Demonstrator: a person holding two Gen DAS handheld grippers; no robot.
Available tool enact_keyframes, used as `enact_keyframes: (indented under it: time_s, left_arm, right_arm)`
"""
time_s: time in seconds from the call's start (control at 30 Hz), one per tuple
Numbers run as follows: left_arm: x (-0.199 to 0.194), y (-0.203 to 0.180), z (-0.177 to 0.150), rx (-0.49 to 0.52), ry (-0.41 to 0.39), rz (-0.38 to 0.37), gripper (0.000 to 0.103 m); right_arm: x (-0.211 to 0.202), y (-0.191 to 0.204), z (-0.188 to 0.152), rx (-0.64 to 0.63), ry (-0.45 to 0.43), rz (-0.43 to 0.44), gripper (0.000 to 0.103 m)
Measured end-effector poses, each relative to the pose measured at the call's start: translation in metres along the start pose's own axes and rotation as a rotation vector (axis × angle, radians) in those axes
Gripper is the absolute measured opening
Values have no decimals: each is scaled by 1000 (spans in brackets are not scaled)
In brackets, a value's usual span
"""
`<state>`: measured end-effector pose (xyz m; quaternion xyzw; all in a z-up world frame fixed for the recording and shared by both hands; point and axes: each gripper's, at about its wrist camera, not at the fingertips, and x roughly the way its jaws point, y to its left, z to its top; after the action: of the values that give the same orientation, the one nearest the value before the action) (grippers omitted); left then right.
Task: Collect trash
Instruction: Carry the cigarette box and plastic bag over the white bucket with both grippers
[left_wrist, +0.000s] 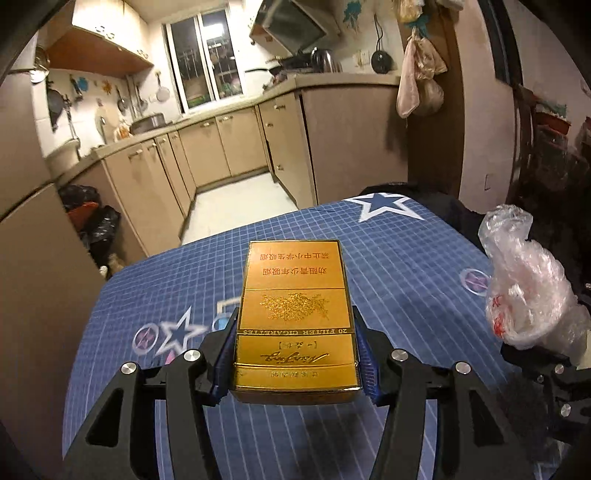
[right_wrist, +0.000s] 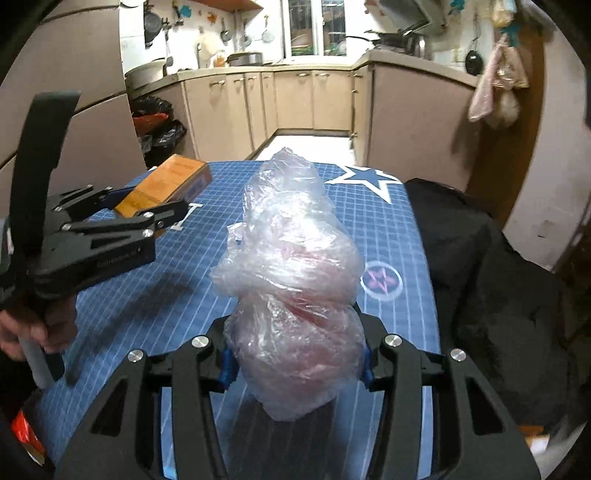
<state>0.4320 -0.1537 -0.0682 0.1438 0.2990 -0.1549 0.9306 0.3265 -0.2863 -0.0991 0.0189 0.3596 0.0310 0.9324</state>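
Observation:
My left gripper (left_wrist: 295, 354) is shut on a gold cigarette pack (left_wrist: 293, 314) and holds it above the blue checked table cover (left_wrist: 388, 258). In the right wrist view the same gripper (right_wrist: 147, 206) and the pack (right_wrist: 166, 184) show at the left, above the table. My right gripper (right_wrist: 295, 354) is shut on a crumpled clear plastic bag (right_wrist: 291, 266) with red print, held over the table cover (right_wrist: 177, 288). The bag also shows at the right edge of the left wrist view (left_wrist: 528, 280).
The table stands at the mouth of a kitchen with beige cabinets (left_wrist: 229, 144). Black rubbish bags (right_wrist: 159, 125) lie on the floor at the left. A dark garment (right_wrist: 491, 288) lies against the table's right edge.

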Motion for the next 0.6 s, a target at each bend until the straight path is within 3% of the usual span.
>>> enact_keyframes:
  time_s: [0.4, 0.6]
  left_arm:
    - [-99, -55, -43, 1, -78, -4, 56]
    - [-126, -95, -53, 42, -95, -62, 56]
  right_arm:
    - [-90, -5, -53, 81, -90, -144, 46]
    - [-124, -18, -77, 114, -115, -215, 46]
